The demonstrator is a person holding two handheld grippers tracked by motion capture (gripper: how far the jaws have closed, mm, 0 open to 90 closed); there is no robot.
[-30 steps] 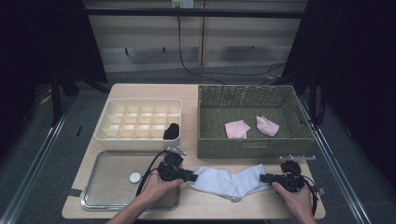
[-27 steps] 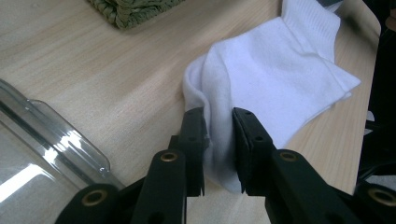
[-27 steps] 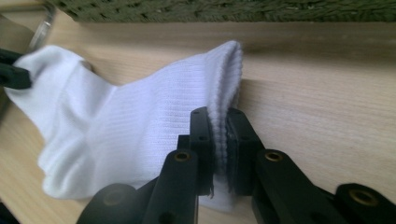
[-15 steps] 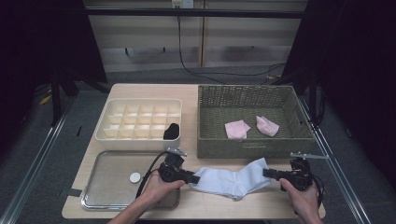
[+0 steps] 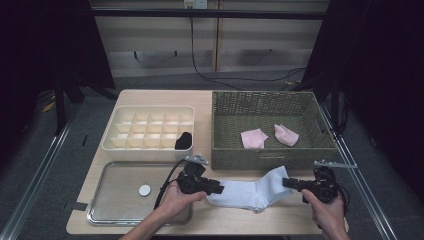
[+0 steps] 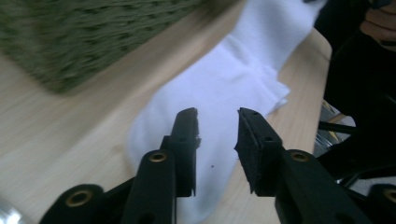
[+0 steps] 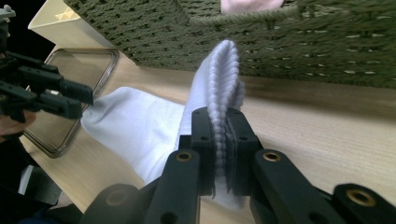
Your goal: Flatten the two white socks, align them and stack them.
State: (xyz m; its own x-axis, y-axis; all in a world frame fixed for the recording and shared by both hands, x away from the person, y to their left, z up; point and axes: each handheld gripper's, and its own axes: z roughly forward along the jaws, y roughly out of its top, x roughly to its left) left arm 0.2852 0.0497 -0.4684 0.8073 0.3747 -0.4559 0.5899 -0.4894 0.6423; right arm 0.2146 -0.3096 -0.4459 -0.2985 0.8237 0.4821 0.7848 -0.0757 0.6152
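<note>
Since a second ago the right claw [image 5: 289, 183] has lifted the ribbed cuff of the white cotton sock [image 5: 250, 192] off the wooden surface [image 5: 200, 100] and stays clamped on it. The left claw [image 5: 220, 188] has just been opening; its jaws stand apart over the sock's toe end, which lies flat. The green woven basket [image 5: 225, 155] holds two pink folded cloths [image 5: 254, 138]. The cream divided organiser [image 5: 115, 147] holds one black item [image 5: 183, 141]. The metal tray [image 5: 107, 215] holds a white disc [image 5: 144, 190].
</note>
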